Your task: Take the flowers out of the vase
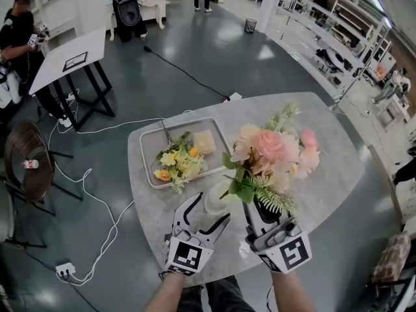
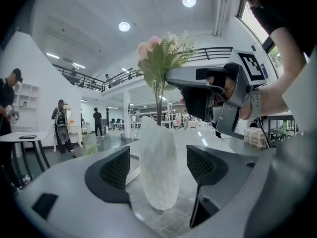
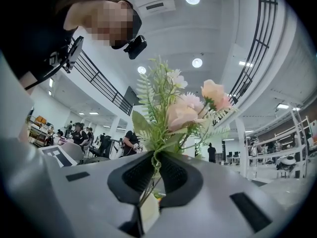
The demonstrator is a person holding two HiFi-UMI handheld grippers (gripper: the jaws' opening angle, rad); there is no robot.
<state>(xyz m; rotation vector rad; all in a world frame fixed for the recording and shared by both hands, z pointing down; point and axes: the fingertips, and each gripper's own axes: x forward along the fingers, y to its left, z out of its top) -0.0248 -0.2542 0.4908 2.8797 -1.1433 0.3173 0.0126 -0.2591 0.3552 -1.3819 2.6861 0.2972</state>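
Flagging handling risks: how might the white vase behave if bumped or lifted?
The vase is tall on a narrow base, so it likely tips easily. It looks like frosted glass, possibly breakable and slippery. The left gripper is open around it without touching, so nothing steadies it.

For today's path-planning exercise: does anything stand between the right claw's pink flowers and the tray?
Nothing visible stands between the flowers and the tray. Their stem ends seem to sit in the vase, so lift clear first.
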